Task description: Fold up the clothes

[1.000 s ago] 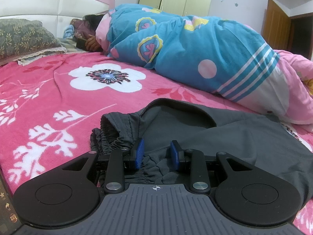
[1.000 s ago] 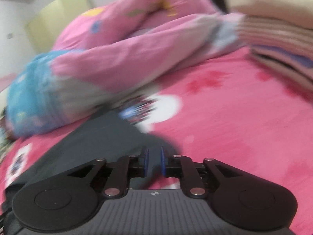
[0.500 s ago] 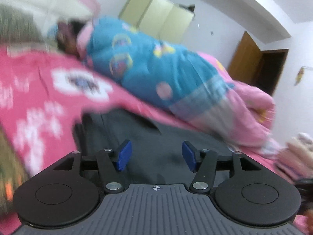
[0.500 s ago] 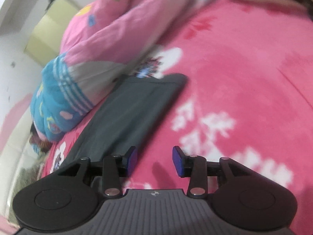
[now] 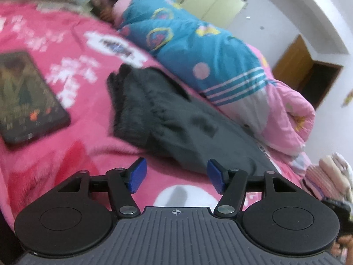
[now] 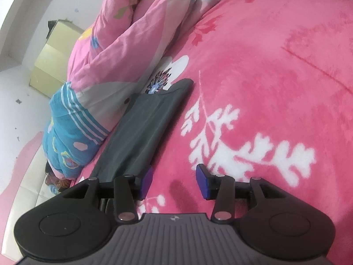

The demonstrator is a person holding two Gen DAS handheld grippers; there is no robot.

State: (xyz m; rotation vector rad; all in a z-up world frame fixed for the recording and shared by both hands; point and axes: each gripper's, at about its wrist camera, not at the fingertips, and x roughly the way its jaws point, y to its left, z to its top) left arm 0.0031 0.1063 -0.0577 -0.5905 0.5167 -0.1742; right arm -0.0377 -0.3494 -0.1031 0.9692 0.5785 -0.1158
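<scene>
Left wrist view, blurry. Far left on the bed (image 5: pixel 92 132), a dark tablet (image 5: pixel 24 97) lies flat on the pink floral blanket, screen lit, picture too smeared to read. Right of it, well apart, the dark grey pants (image 5: pixel 176 119) lie lengthwise, gathered waistband at the far left end, legs running toward the right. Behind the pants, touching their far edge, a person under a blue and pink quilt (image 5: pixel 198 50). Cabinets (image 5: pixel 205 0) on the far wall, a brown door (image 5: pixel 293 64) far right. At the right edge, a stack of folded clothes (image 5: pixel 328 176).

Left claw (image 5: pixel 175 174): blue pads spread wide, nothing between them, hovering over bare blanket just near of the pants' edge, not touching the fabric.

Right wrist view, sharper. Left side: white headboard, the cabinets (image 6: pixel 55 59), then the quilt (image 6: pixel 123 50) rolled along the far left. The pants (image 6: pixel 145 128) lie as a long flat strip beside the quilt, hem end far away by a white flower print, the near end running under the left finger of the claw. To the right, open pink blanket of the bed (image 6: pixel 275 77) with white leaf print.

Right claw (image 6: pixel 174 181): pads wide apart, holding nothing; its left pad (image 6: pixel 147 182) sits at the pants' right edge, contact cannot be told; the other pad is over blanket.
</scene>
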